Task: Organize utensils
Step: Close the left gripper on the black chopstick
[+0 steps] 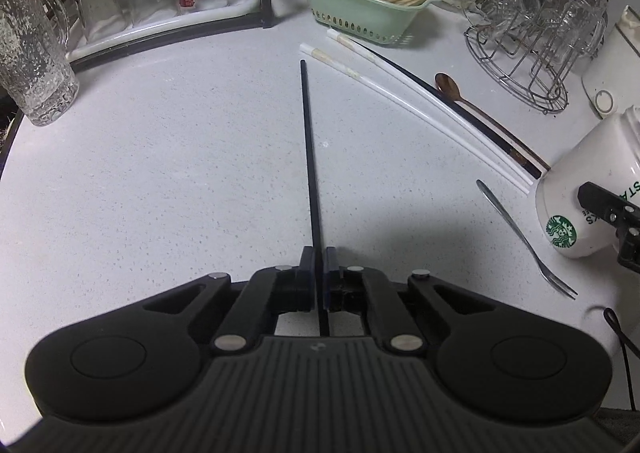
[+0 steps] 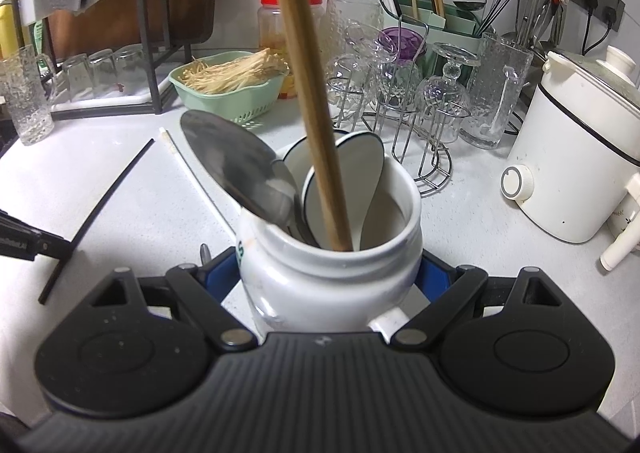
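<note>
Left gripper point(image 1: 319, 265) tips steeply down at the desk point(image 1: 160, 173), its jaws pinched tight on 1 black chopstick point(image 1: 310, 157) that runs straight ahead along the surface. Right gripper point(image 2: 328, 273) angles down too, jaws clamped around the white jar point(image 2: 332, 273) holding 1 wooden stick point(image 2: 312, 93), 1 metal spoon point(image 2: 236, 169) and 2 white spoons point(image 2: 352, 169). To the right lie 2 white chopsticks point(image 1: 420, 109), 1 brown spoon point(image 1: 472, 105), 1 fork point(image 1: 524, 241).

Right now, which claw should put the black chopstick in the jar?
The left claw. It is already shut on the black chopstick, which lies on the counter. The right claw is busy, shut on the white jar that holds the spoons, so it should probably just steady the jar.
</note>
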The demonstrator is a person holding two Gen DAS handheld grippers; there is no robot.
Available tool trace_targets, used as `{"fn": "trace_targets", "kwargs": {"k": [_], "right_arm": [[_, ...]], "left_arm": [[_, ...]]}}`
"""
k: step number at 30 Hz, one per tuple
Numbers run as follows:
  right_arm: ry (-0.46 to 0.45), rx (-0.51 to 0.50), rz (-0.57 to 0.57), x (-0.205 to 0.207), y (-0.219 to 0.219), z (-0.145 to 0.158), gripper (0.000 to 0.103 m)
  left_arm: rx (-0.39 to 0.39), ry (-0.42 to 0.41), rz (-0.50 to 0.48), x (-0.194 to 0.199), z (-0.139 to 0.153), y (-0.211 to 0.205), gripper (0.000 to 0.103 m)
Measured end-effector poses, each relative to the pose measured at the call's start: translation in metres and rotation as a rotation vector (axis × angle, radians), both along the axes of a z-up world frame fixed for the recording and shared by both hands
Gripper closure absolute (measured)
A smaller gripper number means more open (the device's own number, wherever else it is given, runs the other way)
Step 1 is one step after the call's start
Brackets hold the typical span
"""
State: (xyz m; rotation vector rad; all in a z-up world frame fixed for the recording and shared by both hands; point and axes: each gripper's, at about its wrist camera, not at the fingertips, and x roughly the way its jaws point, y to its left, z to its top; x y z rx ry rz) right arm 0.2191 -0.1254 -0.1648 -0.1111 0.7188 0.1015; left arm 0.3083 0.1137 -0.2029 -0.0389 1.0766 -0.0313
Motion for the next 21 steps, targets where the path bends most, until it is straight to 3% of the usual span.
{"fn": "trace_targets", "kwargs": {"k": [10, 15, 18, 19, 20, 21], "right_arm": [[0.014, -0.001, 0.032, -0.005, -0.007, 0.001, 0.011], [0.017, 0.0, 0.068, -0.009, -0.014, 0.002, 0.011], [0.018, 0.004, 0.085, -0.011, -0.017, 0.002, 0.011], [0.019, 0.005, 0.09, -0.012, -0.018, 0.003, 0.011], [0.022, 0.006, 0.092, -0.012, -0.019, 0.003, 0.011], [0.024, 0.008, 0.094, -0.013, -0.021, 0.003, 0.011]], "left_arm": [[-0.015, 0.025, 0.056, -0.025, 0.006, -0.007, 0.103], [-0.038, -0.022, 0.088, -0.032, 0.011, -0.013, 0.102], [-0.032, -0.035, 0.126, -0.029, 0.012, -0.014, 0.081], [-0.017, -0.042, 0.138, -0.028, 0.012, -0.016, 0.066], [-0.003, -0.053, 0.148, -0.026, 0.013, -0.016, 0.057], [0.005, -0.064, 0.15, -0.026, 0.013, -0.017, 0.056]]}}
